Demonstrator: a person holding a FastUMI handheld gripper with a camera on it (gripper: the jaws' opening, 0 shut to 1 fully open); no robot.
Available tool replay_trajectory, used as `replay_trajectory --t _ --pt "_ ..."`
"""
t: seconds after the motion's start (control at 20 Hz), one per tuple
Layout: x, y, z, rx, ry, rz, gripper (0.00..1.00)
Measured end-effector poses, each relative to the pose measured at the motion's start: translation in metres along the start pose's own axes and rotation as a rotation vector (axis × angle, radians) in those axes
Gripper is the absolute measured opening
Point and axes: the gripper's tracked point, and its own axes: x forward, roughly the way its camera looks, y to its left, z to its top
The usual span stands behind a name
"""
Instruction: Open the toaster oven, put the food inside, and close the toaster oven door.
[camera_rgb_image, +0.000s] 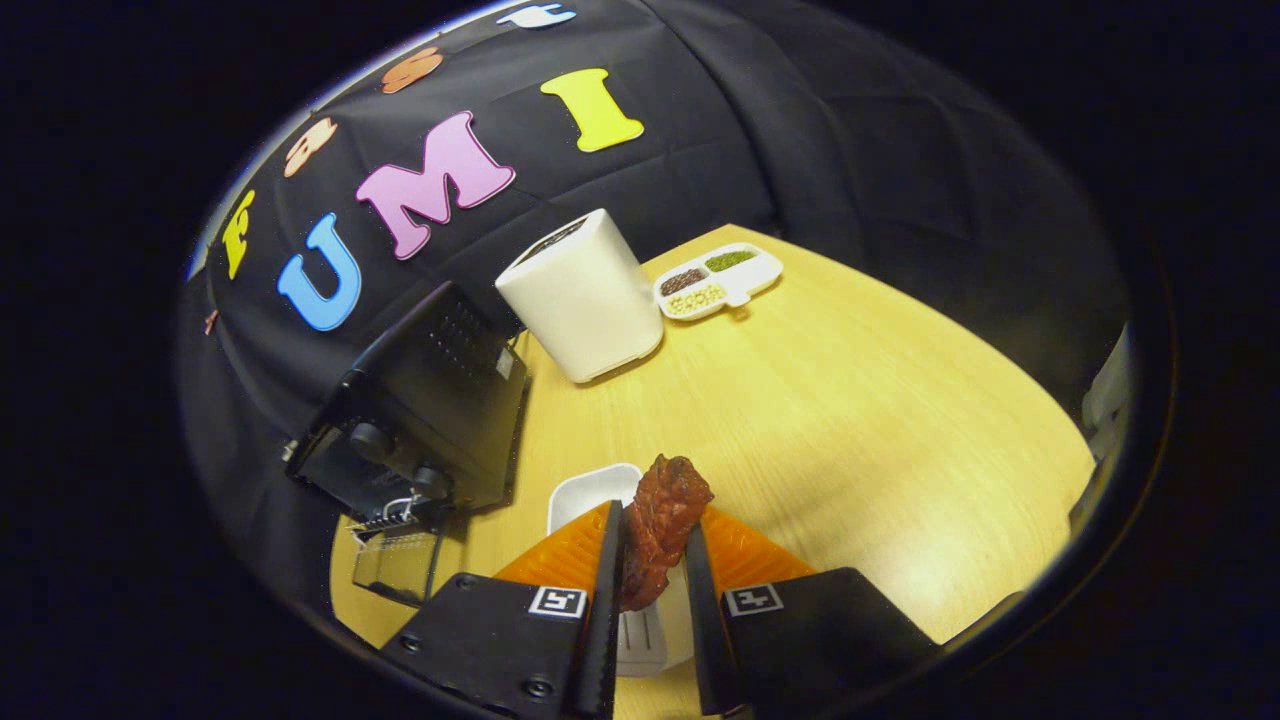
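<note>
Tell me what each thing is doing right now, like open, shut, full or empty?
Oven: door open, swung down flat.
Meat: held up off the table, pinched between the fingers.
Gripper: shut on the meat.
Dish: empty, on the table under the meat.
Tray: three sections, each filled with beans or grains.
White box: standing upright beside the oven.

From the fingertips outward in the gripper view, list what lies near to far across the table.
Gripper shut on the reddish-brown food piece → small white dish → tall white appliance → divided tray of grains at the far edge.
</note>
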Motion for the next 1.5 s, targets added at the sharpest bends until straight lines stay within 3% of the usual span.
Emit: replay_trajectory --t 0.1,0.2,0.45,0.65,0.9,1.15,1.5 --pt "0.002 0.001 0.016 0.029 -0.011 0.027 0.21" --pt "0.001 -0.002 0.026 -0.024 -0.024 0.03 0.13" --pt "-0.019 0.014 0.049 -0.033 -0.074 0.033 0.14" --pt "-0.042 0.063 0.053 -0.007 -0.133 0.044 0.13" --pt "-0.049 0.177 0.008 0.037 -0.13 0.147 0.13" --pt "-0.018 0.269 -0.061 0.107 -0.057 0.232 0.13" --pt "0.044 0.331 -0.103 0.199 -0.021 0.286 0.13"
